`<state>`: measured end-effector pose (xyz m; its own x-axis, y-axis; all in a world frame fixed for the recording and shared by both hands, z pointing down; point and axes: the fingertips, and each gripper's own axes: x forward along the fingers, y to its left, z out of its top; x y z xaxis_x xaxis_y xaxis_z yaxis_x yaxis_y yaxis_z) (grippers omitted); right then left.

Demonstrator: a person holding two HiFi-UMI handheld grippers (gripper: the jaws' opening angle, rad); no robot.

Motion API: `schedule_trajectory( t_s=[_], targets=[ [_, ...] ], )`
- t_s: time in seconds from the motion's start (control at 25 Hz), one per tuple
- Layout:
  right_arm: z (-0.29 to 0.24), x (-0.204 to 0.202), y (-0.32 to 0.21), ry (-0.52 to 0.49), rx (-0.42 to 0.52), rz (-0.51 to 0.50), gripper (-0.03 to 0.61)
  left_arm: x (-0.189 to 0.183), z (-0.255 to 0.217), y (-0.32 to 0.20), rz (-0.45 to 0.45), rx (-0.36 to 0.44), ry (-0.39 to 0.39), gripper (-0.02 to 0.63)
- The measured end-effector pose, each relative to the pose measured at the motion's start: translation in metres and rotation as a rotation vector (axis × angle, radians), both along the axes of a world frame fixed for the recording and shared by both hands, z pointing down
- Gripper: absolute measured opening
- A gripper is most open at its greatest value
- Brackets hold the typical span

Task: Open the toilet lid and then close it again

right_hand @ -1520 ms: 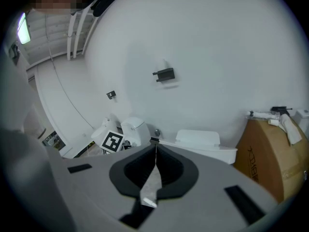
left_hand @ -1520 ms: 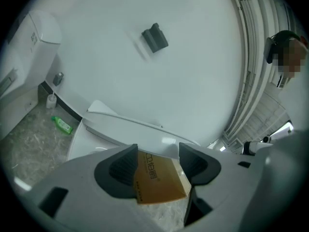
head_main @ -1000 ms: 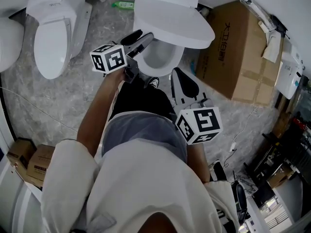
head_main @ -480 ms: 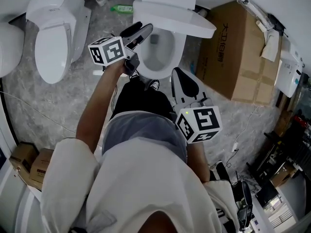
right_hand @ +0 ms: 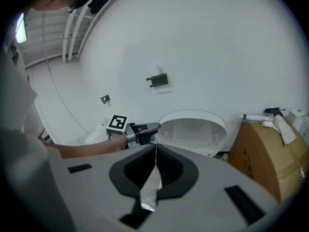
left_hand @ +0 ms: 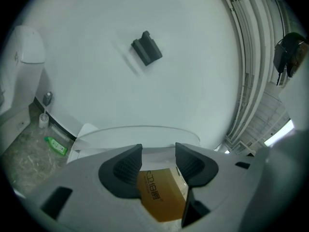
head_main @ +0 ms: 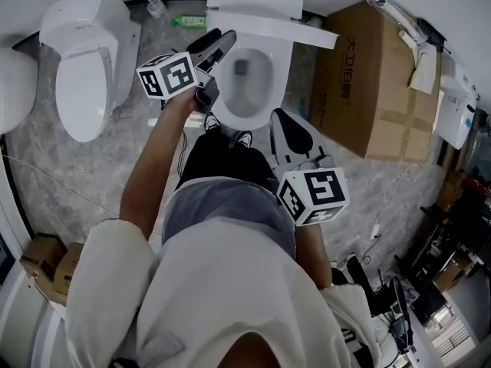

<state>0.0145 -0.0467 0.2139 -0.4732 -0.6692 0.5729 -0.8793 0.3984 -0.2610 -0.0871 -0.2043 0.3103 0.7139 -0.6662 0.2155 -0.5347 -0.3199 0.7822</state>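
Observation:
The white toilet's lid (head_main: 307, 31) stands raised, close to upright, over the open bowl (head_main: 245, 79). My left gripper (head_main: 222, 38) is at the lid's left edge, its marker cube toward me. In the left gripper view its jaws (left_hand: 158, 149) stand apart, having just been closing. The lid's rim (left_hand: 140, 134) curves just past the fingertips, and no pad presses on it. My right gripper (head_main: 280, 117) hangs shut and empty in front of my body, short of the bowl. From the right gripper view (right_hand: 155, 146) the lid (right_hand: 193, 129) faces me, with the left gripper (right_hand: 153, 126) beside it.
A large cardboard box (head_main: 376, 83) stands right of the toilet. A second toilet (head_main: 84, 60) with its lid down is on the left, and a green bottle (head_main: 188, 21) lies between them by the wall. Small boxes (head_main: 46, 259) sit at lower left.
The lid has swung from half-raised to nearly upright. My left gripper has moved up and toward the wall along the lid's left edge. The right gripper has stayed put.

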Motion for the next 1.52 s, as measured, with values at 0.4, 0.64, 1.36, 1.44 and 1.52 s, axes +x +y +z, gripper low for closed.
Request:
schedule_trajectory(
  t_s=[0.4, 0.64, 1.36, 1.44, 1.52],
  targets=[
    [-0.004, -0.004, -0.004, -0.013, 0.012, 0.036, 0.011, 0.000, -0.008, -0.019, 0.001, 0.026, -0.070, 0.185],
    [0.001, 0.005, -0.002, -0.023, 0.000, 0.047, 0.011, 0.001, -0.007, -0.030, -0.005, 0.025, -0.105, 0.160],
    [-0.008, 0.042, -0.032, -0.027, 0.015, 0.016, 0.011, -0.001, -0.019, -0.075, -0.081, 0.027, -0.144, 0.135],
    [-0.009, 0.046, -0.034, -0.026, 0.015, 0.015, 0.011, -0.001, -0.020, -0.080, -0.089, 0.026, -0.141, 0.133],
    [-0.010, 0.048, -0.037, -0.026, 0.016, 0.015, 0.011, -0.001, -0.022, -0.084, -0.095, 0.027, -0.141, 0.132]
  ],
)
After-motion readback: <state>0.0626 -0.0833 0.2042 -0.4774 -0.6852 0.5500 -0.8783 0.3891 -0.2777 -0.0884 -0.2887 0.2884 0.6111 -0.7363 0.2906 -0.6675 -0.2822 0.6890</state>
